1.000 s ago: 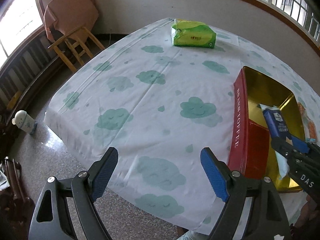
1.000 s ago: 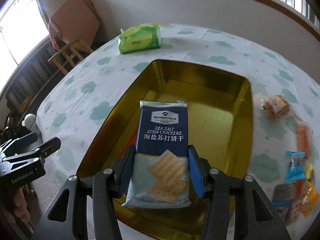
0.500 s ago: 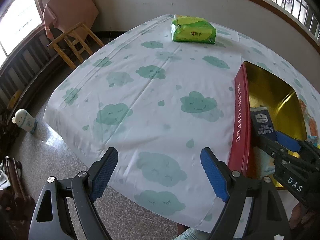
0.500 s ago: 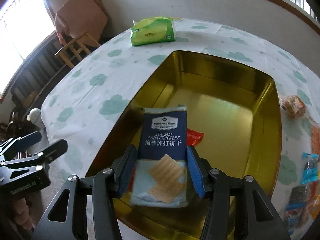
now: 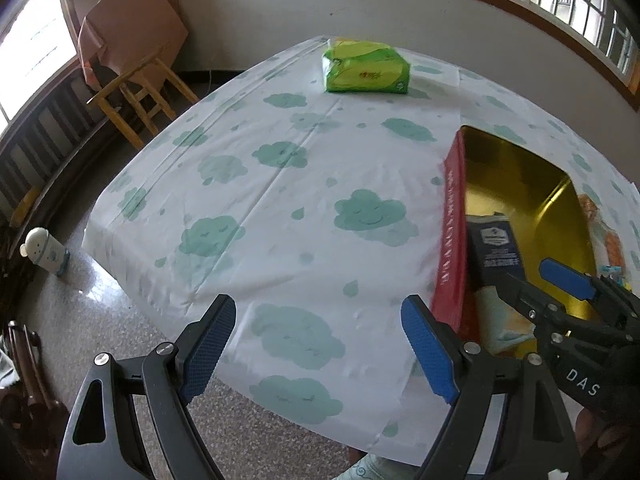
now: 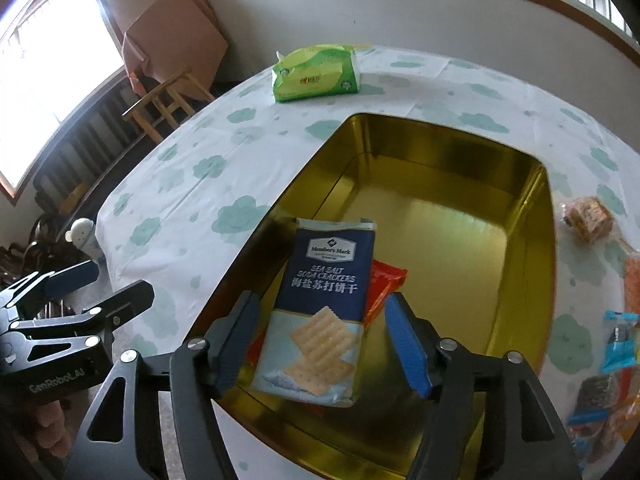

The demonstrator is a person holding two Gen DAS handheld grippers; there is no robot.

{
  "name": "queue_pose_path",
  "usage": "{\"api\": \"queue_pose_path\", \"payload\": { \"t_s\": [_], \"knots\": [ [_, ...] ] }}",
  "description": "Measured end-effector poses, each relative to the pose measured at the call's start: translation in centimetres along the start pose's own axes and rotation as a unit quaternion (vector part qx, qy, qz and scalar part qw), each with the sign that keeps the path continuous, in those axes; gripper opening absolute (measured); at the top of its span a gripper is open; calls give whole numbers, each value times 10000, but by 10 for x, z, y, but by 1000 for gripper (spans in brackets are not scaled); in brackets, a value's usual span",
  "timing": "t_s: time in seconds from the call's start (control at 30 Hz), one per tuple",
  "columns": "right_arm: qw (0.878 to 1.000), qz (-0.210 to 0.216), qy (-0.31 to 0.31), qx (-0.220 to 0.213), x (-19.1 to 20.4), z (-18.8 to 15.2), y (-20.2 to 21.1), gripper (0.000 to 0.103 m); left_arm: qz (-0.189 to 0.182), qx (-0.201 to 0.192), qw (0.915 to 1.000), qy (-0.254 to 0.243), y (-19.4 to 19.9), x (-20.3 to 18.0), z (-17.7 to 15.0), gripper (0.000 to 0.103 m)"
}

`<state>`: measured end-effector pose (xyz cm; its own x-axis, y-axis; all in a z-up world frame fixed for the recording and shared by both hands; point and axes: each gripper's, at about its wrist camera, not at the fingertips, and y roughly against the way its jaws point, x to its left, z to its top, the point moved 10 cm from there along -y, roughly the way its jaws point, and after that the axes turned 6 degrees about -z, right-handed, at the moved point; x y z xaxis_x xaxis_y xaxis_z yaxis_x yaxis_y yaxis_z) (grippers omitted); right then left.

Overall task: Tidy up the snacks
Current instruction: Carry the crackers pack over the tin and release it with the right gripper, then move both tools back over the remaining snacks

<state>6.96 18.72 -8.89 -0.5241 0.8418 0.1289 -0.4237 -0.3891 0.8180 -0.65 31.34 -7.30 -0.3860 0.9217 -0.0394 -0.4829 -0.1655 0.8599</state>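
Note:
A blue pack of sea salt soda crackers lies in the near end of the gold-lined tin, resting on red-orange packets. My right gripper straddles the pack with its jaws opening; gaps show on both sides and the pads stand off it. In the left wrist view the tin shows its red outer wall, with the cracker pack and the right gripper over it. My left gripper hangs open and empty over the table's near left edge.
A green tissue pack sits at the far side of the cloud-print tablecloth. Several loose snack packets lie right of the tin, one brown one farther back. A wooden chair and a small bottle stand off the table's left.
The right gripper lowered the cracker pack into the tin's near end and its jaws spread away from the pack. The left gripper stayed open, its view shifting slightly.

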Motion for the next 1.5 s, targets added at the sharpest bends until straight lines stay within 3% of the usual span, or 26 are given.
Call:
{"api": "queue_pose_path", "payload": {
  "t_s": [0.37, 0.5, 0.63, 0.97, 1.5],
  "knots": [
    [9982, -255, -145, -524, -53, -3, 58, 67, -391, -197, 9976, -534, 17, -66, 8, 83],
    [9957, -557, -288, -683, -94, -14, 85, 67, -625, -178, 9943, -847, 19, -100, 5, 84],
    [9897, -1125, -453, -759, -154, -35, 111, 67, -825, -226, 9891, -1201, 24, -135, 1, 84],
    [9799, -1614, -1039, -538, -245, -82, 129, 67, -1233, -161, 9760, -1788, 20, -209, -14, 84],
    [9804, -1490, -1260, -261, -260, -104, 93, 66, -1725, 36, 9489, -2642, -4, -299, -29, 84]
  ]
}}
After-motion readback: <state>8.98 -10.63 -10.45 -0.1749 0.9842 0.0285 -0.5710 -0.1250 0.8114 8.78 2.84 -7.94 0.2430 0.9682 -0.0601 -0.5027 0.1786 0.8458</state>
